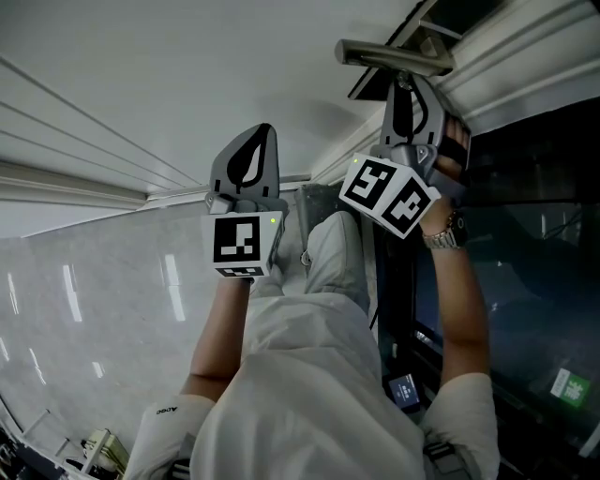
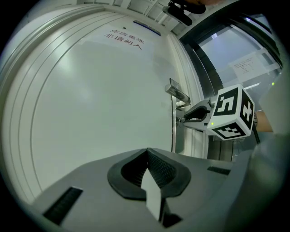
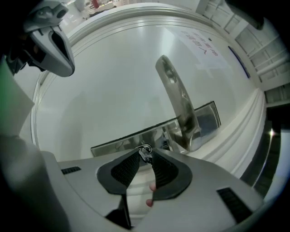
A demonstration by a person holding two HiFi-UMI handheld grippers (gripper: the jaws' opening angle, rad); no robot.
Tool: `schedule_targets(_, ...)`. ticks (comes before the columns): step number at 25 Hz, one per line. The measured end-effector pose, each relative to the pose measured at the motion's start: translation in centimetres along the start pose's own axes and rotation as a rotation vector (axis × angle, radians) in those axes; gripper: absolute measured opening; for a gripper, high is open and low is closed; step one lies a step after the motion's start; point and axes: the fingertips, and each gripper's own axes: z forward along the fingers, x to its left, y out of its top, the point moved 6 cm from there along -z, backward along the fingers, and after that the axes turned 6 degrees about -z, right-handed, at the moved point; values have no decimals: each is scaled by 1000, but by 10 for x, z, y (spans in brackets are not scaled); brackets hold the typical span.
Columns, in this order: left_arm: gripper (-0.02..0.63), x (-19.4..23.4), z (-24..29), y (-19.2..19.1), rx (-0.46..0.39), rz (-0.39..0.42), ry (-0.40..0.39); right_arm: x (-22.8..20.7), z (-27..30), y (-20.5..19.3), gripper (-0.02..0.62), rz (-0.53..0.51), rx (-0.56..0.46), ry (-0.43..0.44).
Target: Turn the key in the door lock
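My right gripper is shut on a small metal key that sits in the steel lock plate of the white door. The key is just below the lever handle. From the head view the right gripper reaches up under the handle. In the left gripper view it shows beside the handle, with its marker cube behind it. My left gripper is shut with nothing in it. It hangs away from the door, to the left of the lock.
A dark glass panel in a black frame stands right of the door. The door carries a sign with red characters, and a dark door closer is fixed at its top. The person's legs in light trousers are close below the grippers.
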Motion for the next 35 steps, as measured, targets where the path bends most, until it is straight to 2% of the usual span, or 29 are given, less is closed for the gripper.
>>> schedule_targets(3,8,1,-2,1,-3,-2,8,-2,-1,1,89,82,5,-3)
schedule_targets(20,8,3,-8,-1,-6,-12,19,-9,0,-3,89,400,-36,19)
schedule_targets(23,8,5,-9,-1,-5,-13,25,-10,0,-4,89,455,-35,44)
schedule_targets(28,8,5,-10,-1,-6,-9,27,-14,1,-6,77,608,-58,91)
schedule_targets(35,8,5,-10,-1,-4,-7,27,-15,1,-5,72,574,-51,94)
